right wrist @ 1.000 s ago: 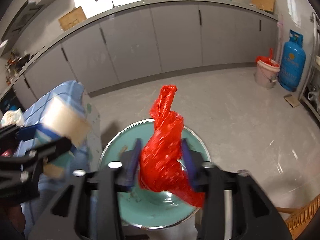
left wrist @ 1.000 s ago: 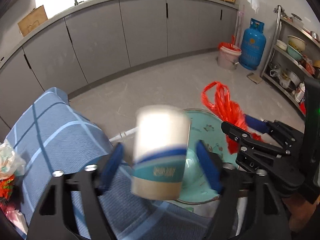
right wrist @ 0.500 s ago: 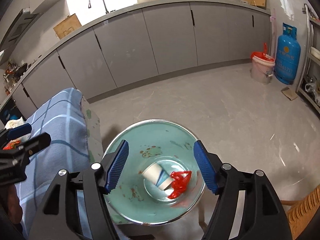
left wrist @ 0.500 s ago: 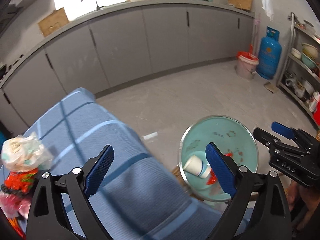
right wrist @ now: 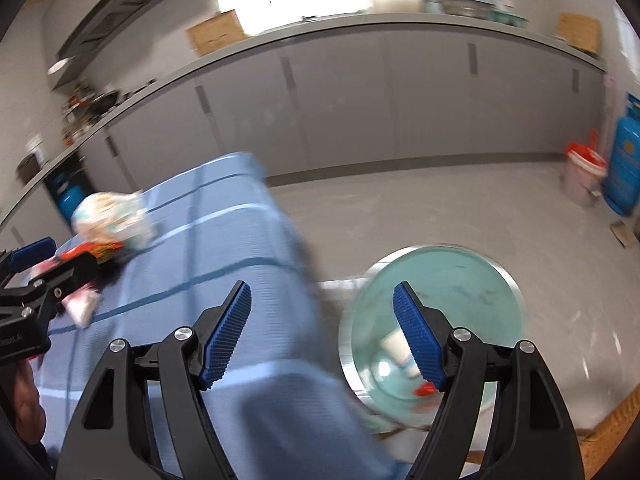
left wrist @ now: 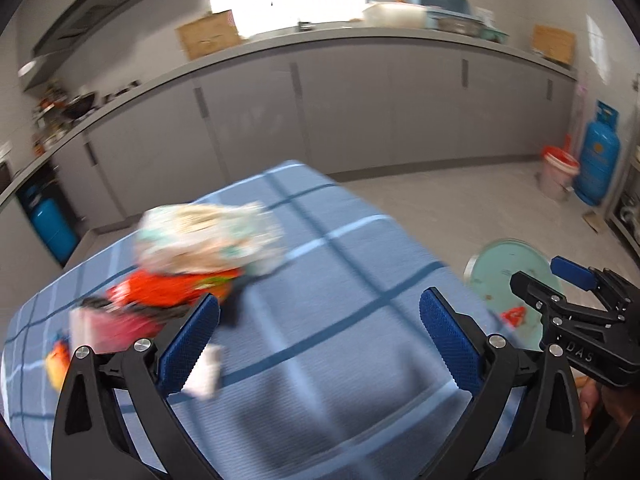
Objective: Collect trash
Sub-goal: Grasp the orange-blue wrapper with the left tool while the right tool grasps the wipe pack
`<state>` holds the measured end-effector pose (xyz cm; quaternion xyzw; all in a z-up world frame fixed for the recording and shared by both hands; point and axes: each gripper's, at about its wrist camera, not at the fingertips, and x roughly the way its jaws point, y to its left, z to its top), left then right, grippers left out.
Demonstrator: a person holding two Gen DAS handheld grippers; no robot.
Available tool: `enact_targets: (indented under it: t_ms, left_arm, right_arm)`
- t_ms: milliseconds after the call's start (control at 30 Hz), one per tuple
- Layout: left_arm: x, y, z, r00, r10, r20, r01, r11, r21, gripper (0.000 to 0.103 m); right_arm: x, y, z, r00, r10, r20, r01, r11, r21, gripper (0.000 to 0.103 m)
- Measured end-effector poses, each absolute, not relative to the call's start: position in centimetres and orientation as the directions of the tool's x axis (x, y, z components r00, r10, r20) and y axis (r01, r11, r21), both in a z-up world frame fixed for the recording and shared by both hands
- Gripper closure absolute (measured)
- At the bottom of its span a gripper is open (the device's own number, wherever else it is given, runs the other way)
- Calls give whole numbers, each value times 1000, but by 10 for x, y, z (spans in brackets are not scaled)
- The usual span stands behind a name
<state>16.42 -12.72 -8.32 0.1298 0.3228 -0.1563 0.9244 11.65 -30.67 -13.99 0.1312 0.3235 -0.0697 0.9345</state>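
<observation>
— Counting what, largest down?
— One blue checked tablecloth (left wrist: 340, 320); one teal basin (right wrist: 452, 280) sitting on the floor beside it, holding one paper cup (right wrist: 394, 346) and one red bag (right wrist: 424, 390).
— Claws?
— Left gripper (left wrist: 320, 340) and right gripper (right wrist: 322, 334) both gaping, just been opening, gripping nothing.
— Remaining trash?
— Lying blurred on the cloth: wrapper pile (left wrist: 208, 236).

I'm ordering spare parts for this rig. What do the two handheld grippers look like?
Both look alike: the left gripper and right gripper have matte black angular frames with triangular cut-outs, silver screw heads, and ribbed blue pads on the fingers. White lettering marks the right gripper's body. No cables or sleeves show.
</observation>
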Motion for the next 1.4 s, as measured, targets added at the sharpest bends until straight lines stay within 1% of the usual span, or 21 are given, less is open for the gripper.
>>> enact_targets:
  t_ms: [167,333,600,700,800,1100,1133,1200,1233,1267,1300,1333,1367,1400]
  left_arm:
    - [161,-60,-77,775,-108,-622,252,957,147,4]
    - [157,8,-76,792,30,-609,107,977,186,4]
    - [164,92,-90,746,180,-641,-82,980,179,4]
    - [170,111,-95,729,198,-655,-127,980,155,4]
    - [177,127,-99,711,189,-677,-152,982,113,4]
    - [204,130,-142,625,143,-767,-136,988,73,5]
    - [205,131,-145,618,140,-774,-139,988,68,6]
    - [207,132,-151,606,131,-785,-138,989,59,22]
    - [208,133,-153,592,114,-798,-129,991,46,43]
    - [208,134,-155,582,101,-807,-123,992,35,58]
    - [209,134,-157,572,84,-816,-112,993,24,60]
    - [208,133,-158,572,88,-816,-106,994,32,67]
    - [206,133,-158,575,97,-813,-106,993,43,70]
    - [205,133,-156,577,94,-812,-106,994,40,71]
  right_arm:
    - [132,-255,-129,786,26,-618,112,977,184,29]
    - [148,-209,-124,778,73,-624,31,987,155,29]
    - [167,-170,-119,772,97,-629,-35,993,111,29]
    - [176,-160,-114,776,96,-624,-52,995,88,29]
    - [185,-156,-111,779,93,-620,-57,995,79,29]
    - [200,-148,-121,766,104,-634,-75,995,72,29]
    - [203,-147,-121,766,103,-635,-78,995,67,29]
    - [209,-148,-119,772,101,-628,-84,995,57,29]
    - [212,-148,-118,774,100,-625,-86,995,53,29]
    - [217,-148,-114,780,99,-618,-90,995,47,29]
    - [222,-148,-111,786,100,-610,-94,995,42,29]
    - [228,-147,-107,791,102,-603,-100,994,37,29]
    - [235,-146,-103,796,107,-596,-112,993,29,28]
    - [242,-143,-100,801,111,-589,-123,992,20,25]
